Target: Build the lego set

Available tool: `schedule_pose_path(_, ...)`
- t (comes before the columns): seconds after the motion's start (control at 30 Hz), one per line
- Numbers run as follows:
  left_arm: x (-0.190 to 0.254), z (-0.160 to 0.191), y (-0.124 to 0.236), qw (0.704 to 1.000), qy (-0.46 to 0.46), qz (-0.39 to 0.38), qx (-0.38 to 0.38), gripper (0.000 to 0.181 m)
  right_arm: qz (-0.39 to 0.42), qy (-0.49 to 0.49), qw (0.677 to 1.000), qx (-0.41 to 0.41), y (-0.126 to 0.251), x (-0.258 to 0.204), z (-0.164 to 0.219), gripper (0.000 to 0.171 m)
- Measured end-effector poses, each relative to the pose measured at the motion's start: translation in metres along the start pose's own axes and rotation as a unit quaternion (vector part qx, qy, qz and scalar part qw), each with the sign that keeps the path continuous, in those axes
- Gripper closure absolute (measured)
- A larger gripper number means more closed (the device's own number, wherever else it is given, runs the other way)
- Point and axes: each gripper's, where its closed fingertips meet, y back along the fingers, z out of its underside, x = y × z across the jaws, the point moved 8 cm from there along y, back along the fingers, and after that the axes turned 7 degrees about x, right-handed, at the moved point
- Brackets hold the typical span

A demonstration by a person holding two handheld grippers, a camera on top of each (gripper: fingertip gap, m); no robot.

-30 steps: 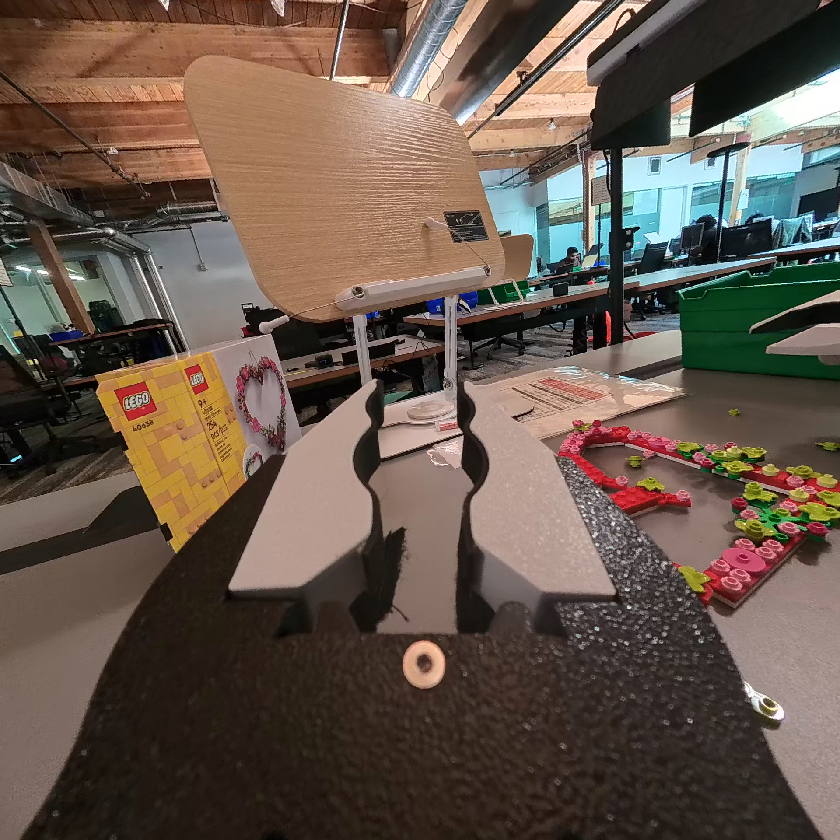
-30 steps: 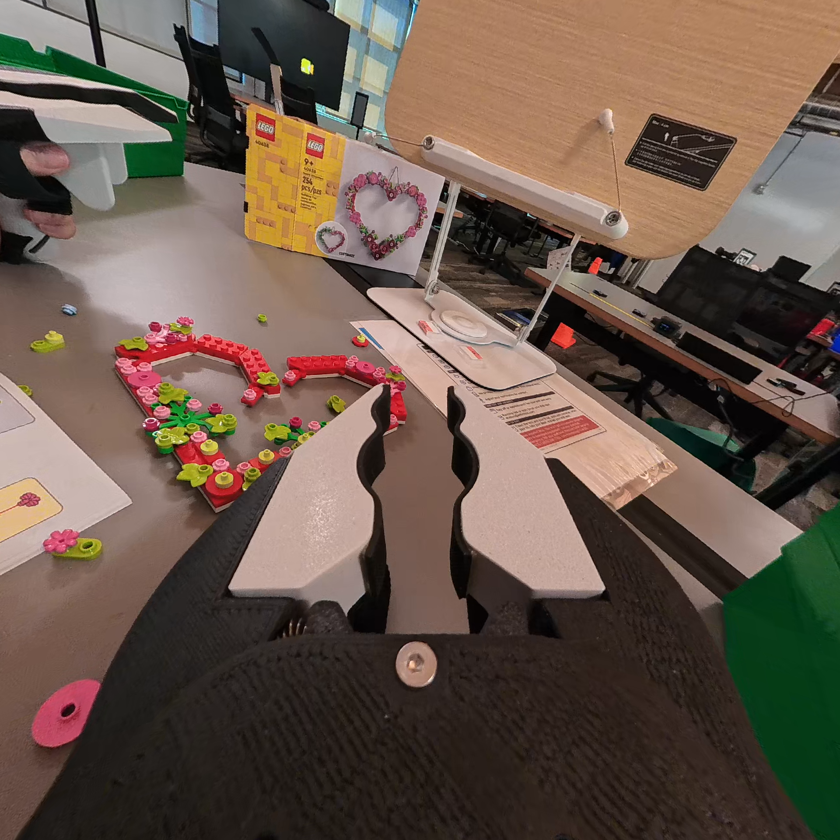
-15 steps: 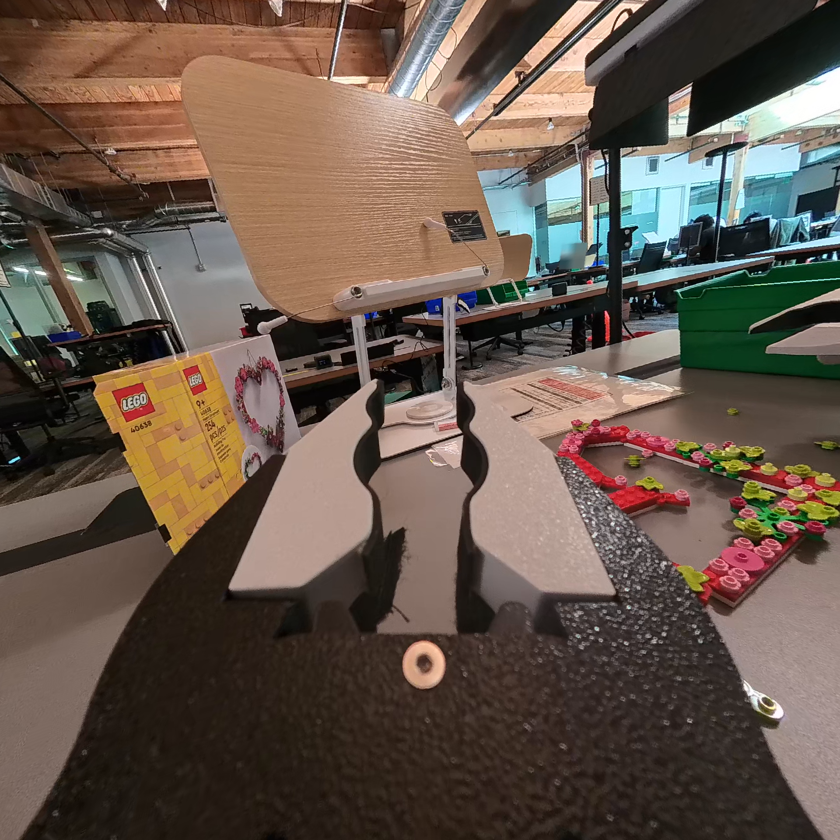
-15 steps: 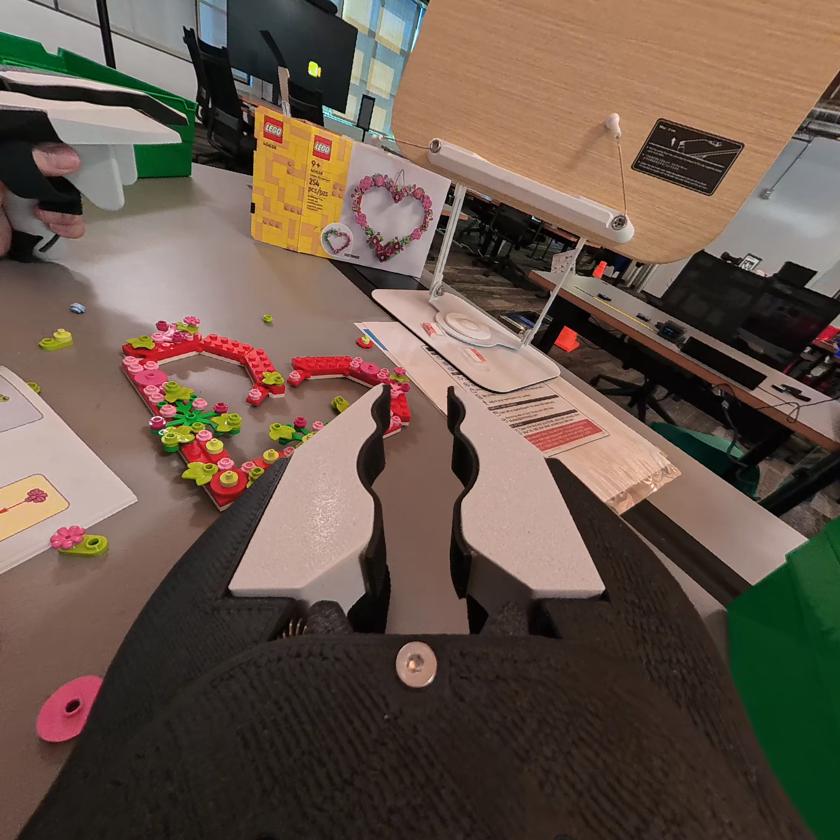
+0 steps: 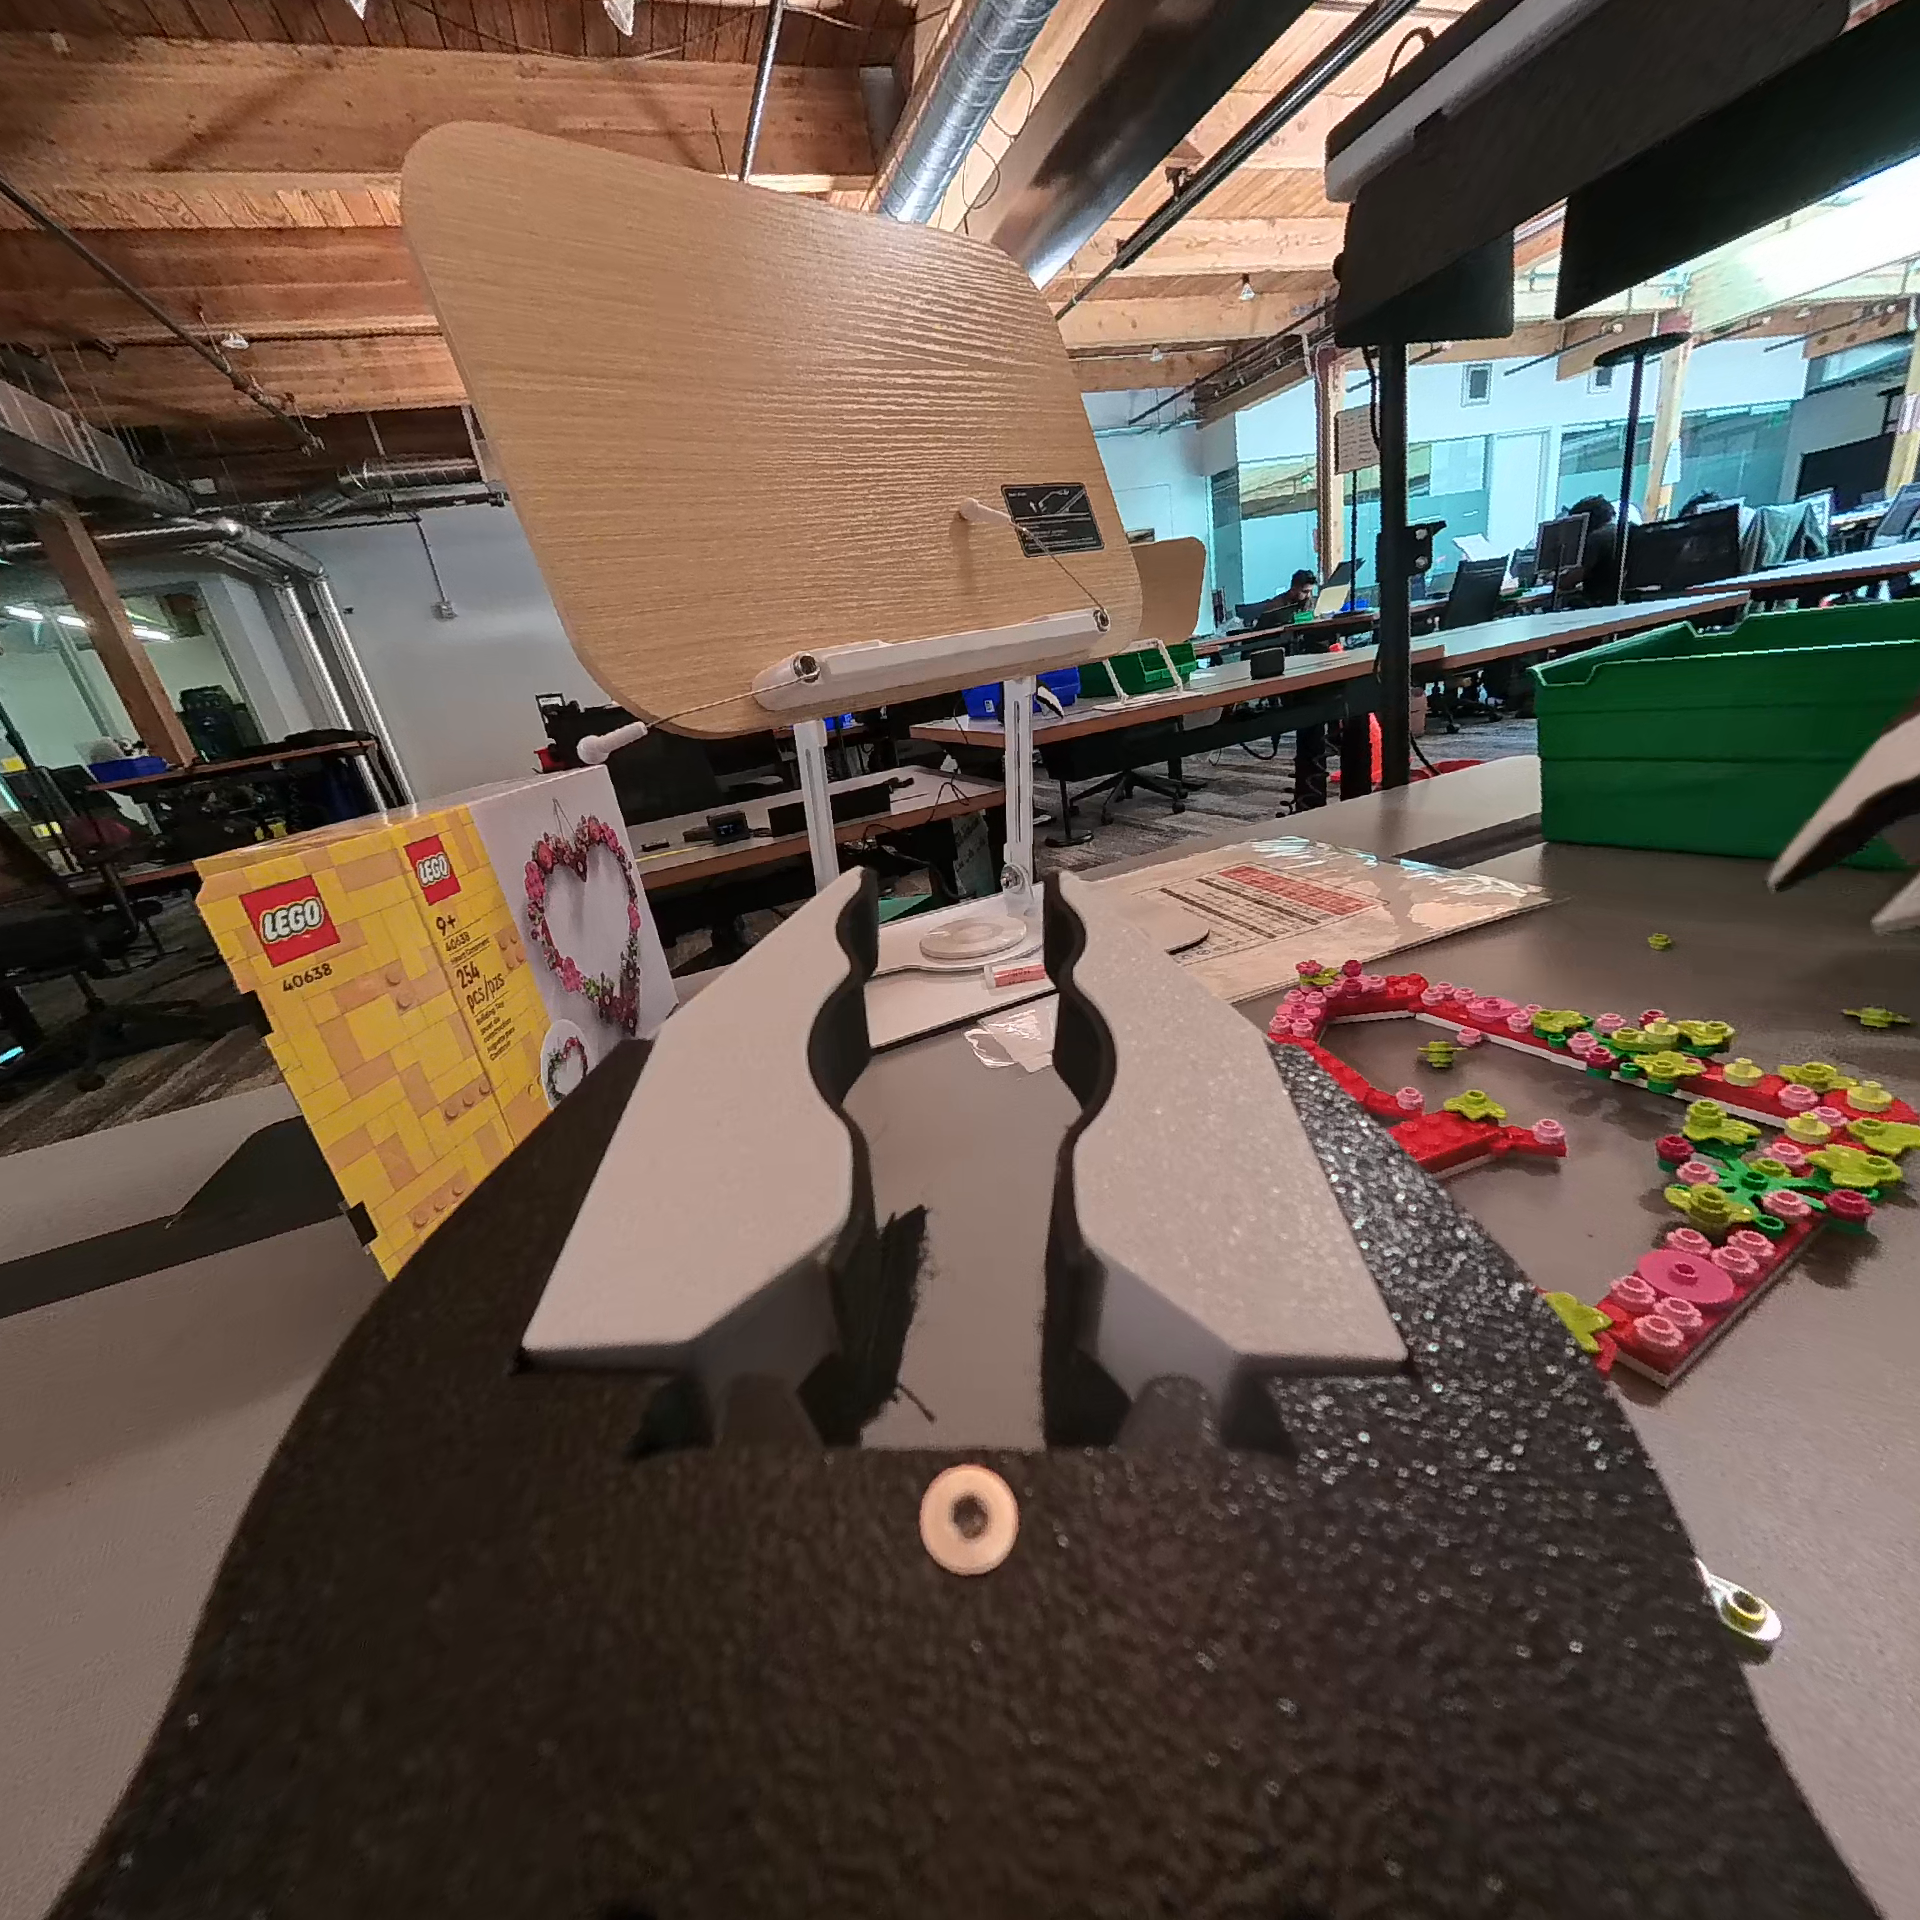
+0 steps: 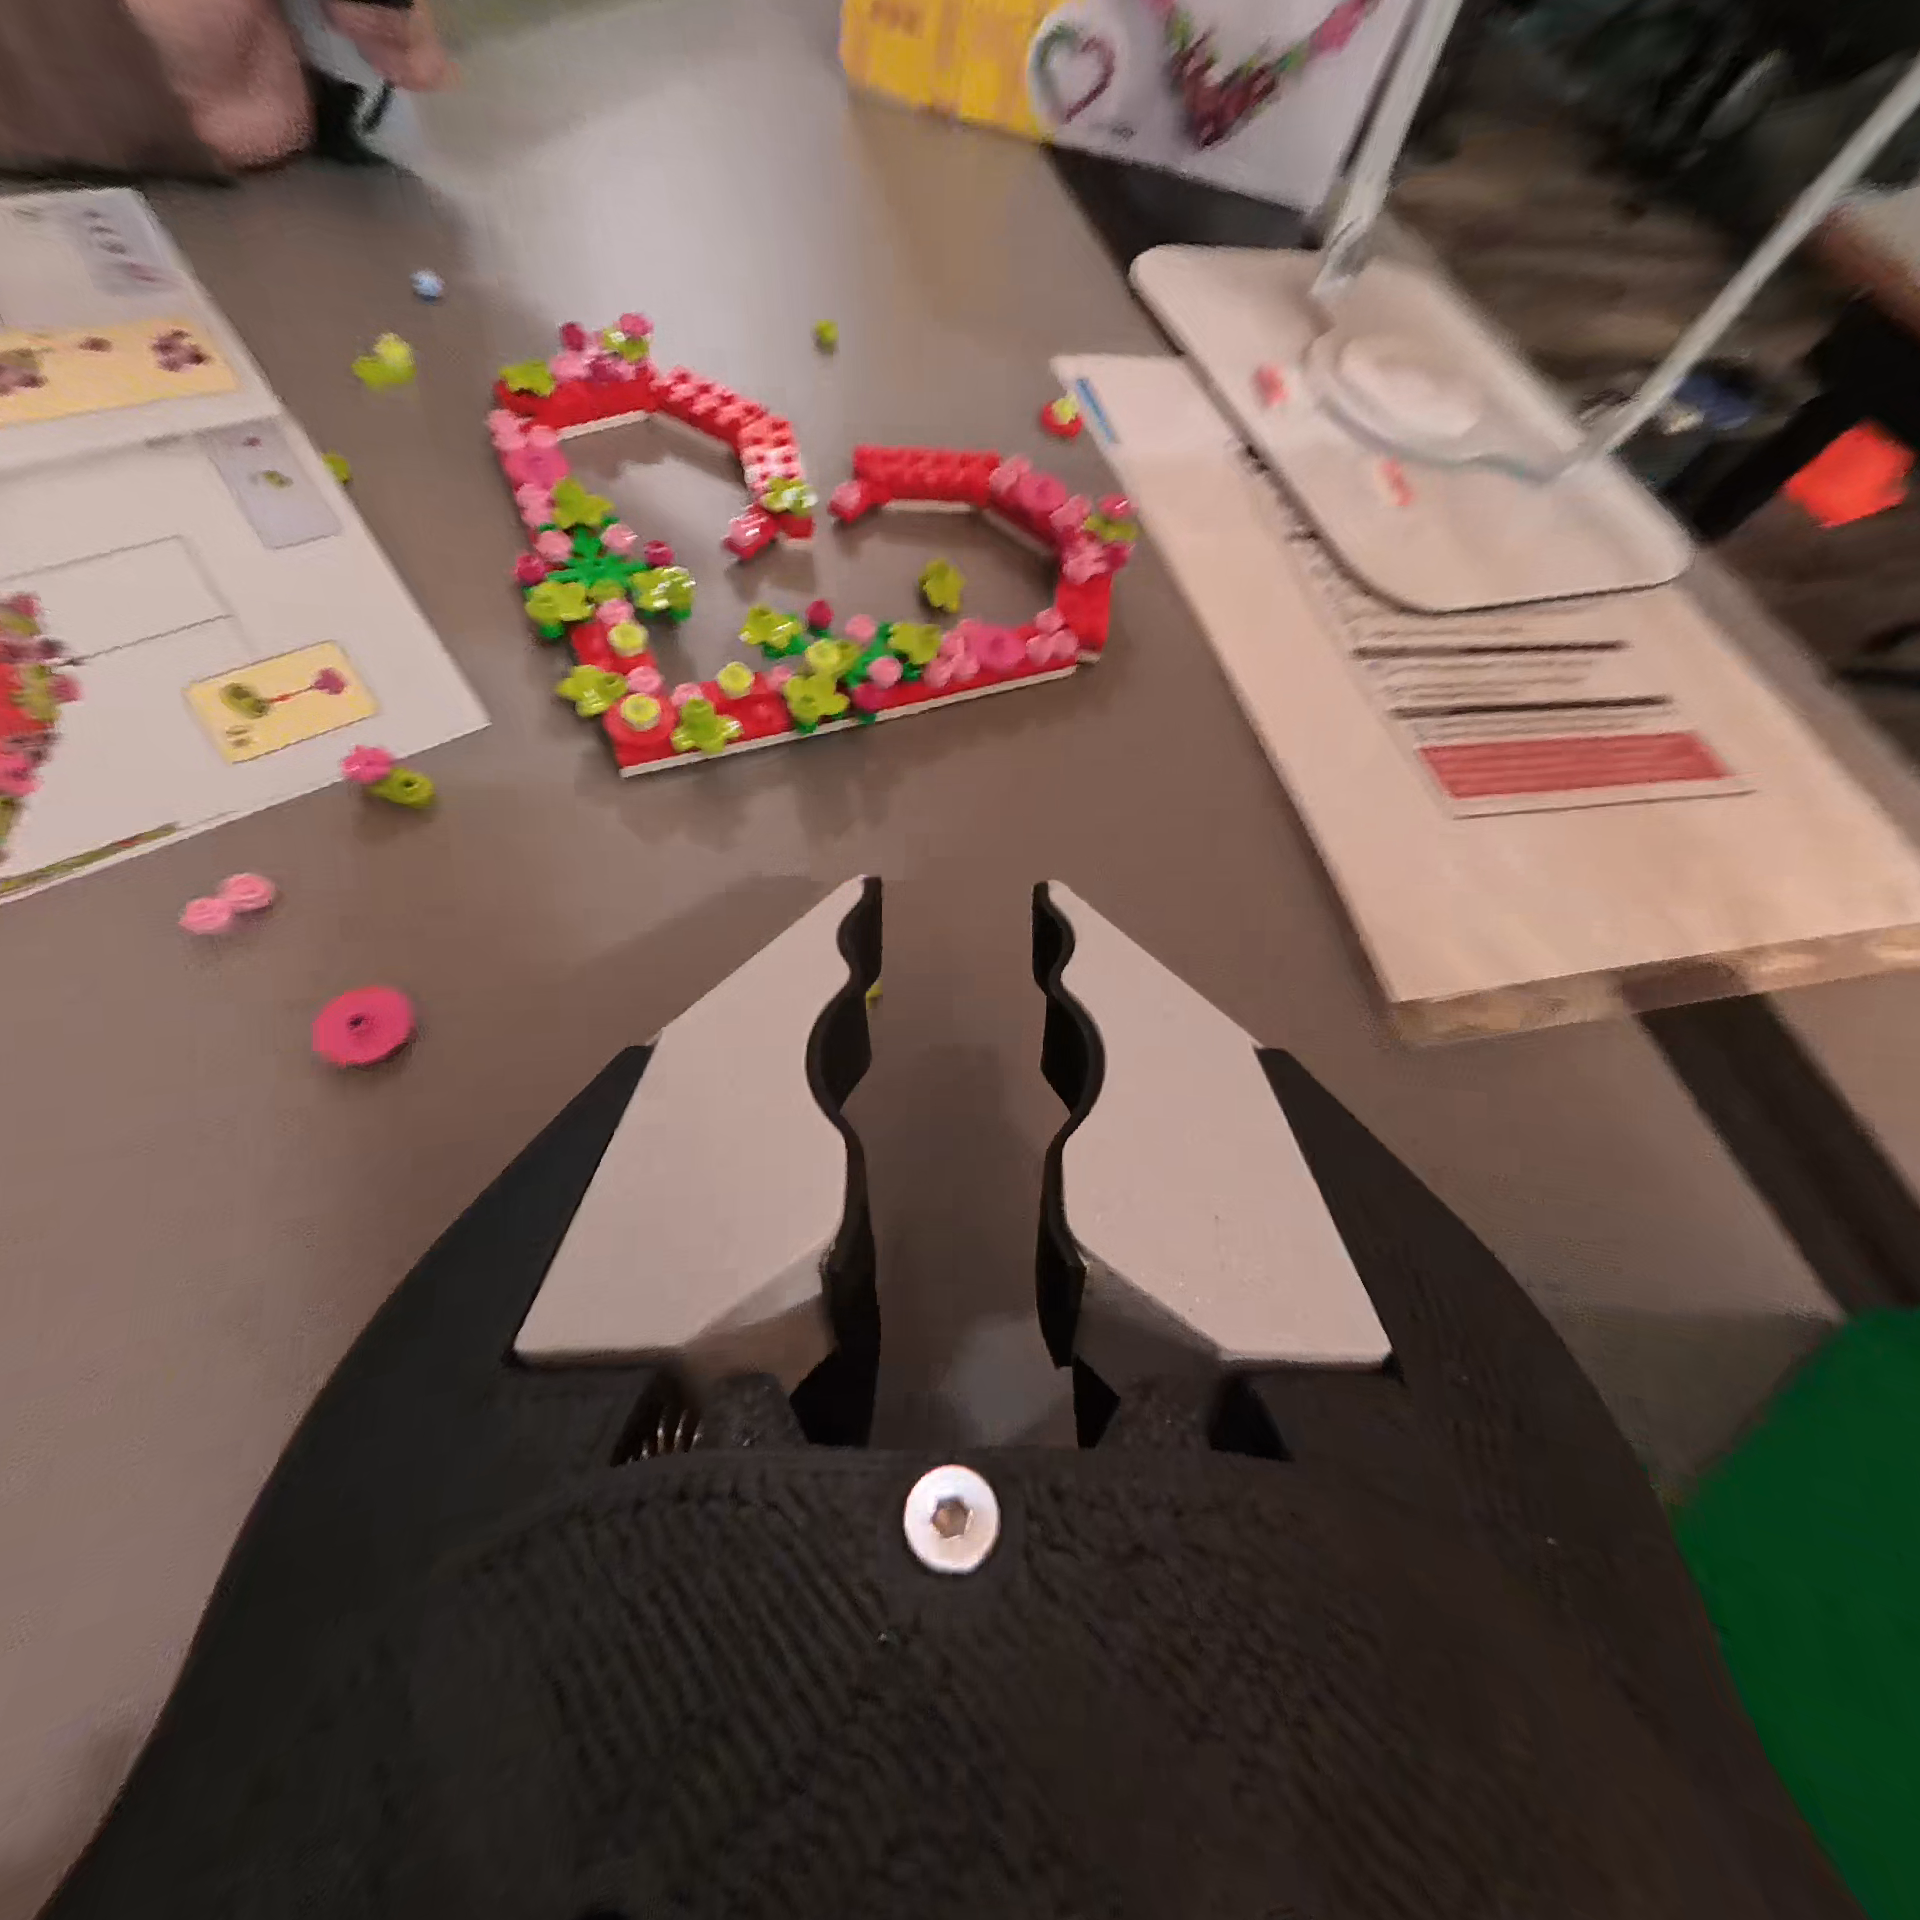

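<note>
Heart-shaped lego build [image 6: 800, 582] lies flat on the grey worktop [image 6: 1039, 810], at about 12 o'clock from the right gripper [image 6: 956, 894] and near it. Judged partway done: the red frame carries pink flowers and lime leaves thickly along its near and left sides, but the top runs are mostly bare red studs, and a gap shows between the two upper lobes. Loose pieces lie around it unplaced: a magenta round disc [image 6: 362, 1025] at 10 o'clock, a pale pink pair [image 6: 227, 902] beyond it, a pink flower on a lime leaf [image 6: 390, 777], several small lime bits farther off.

Right gripper is parted and empty, tilted down toward the worktop; this view is motion-blurred. Left gripper [image 5: 956, 904] also parted, holding nothing, hovering level, with the build at its 2 o'clock.

Instruction booklet [image 6: 156, 582] lies open at 10 o'clock of the right gripper. A wooden book stand [image 5: 769, 416] on a white base stands at 12 o'clock of the left gripper, the yellow set box [image 5: 384, 1018] at its 10 o'clock, and a green bin [image 5: 1714, 727] at 2 o'clock. Room: open-plan office, timber ceiling with exposed ducts, rows of desks, people seated far off.
</note>
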Motion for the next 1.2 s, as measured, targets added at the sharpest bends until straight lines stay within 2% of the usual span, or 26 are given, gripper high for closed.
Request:
schedule_pose_path(0.03, 0.000, 0.000, 0.000, 1.000, 0.000, 0.000, 0.000, 0.151, -0.026, -0.018, 0.999, -0.012, 0.000, -0.001, 0.002, 0.144)
schedule_pose_path(0.13, 0.000, 0.000, 0.000, 1.000, 0.000, 0.000, 0.000, 0.151, -0.070, -0.042, 0.996, -0.044, -0.002, -0.005, 0.008, 0.147)
schedule_pose_path(0.43, 0.000, 0.000, 0.000, 1.000, 0.000, 0.001, 0.000, 0.151, -0.104, -0.066, 0.986, -0.108, -0.009, -0.011, 0.017, 0.147)
schedule_pose_path(0.57, 0.000, 0.000, 0.000, 1.000, 0.000, 0.001, 0.000, 0.151, -0.118, -0.081, 0.982, -0.120, -0.007, -0.013, 0.016, 0.148)
schedule_pose_path(0.77, 0.001, 0.000, 0.000, 1.000, 0.001, 0.004, 0.002, 0.151, -0.187, -0.101, 0.968, -0.130, -0.006, -0.025, 0.012, 0.151)
schedule_pose_path(1.03, 0.001, 0.000, 0.000, 1.000, 0.001, 0.004, 0.000, 0.151, -0.102, -0.075, 0.988, -0.092, -0.007, -0.011, 0.008, 0.158)
schedule_pose_path(1.2, 0.001, 0.000, 0.000, 1.000, 0.000, 0.005, 0.000, 0.151, -0.093, -0.061, 0.990, -0.092, -0.013, -0.012, 0.009, 0.164)
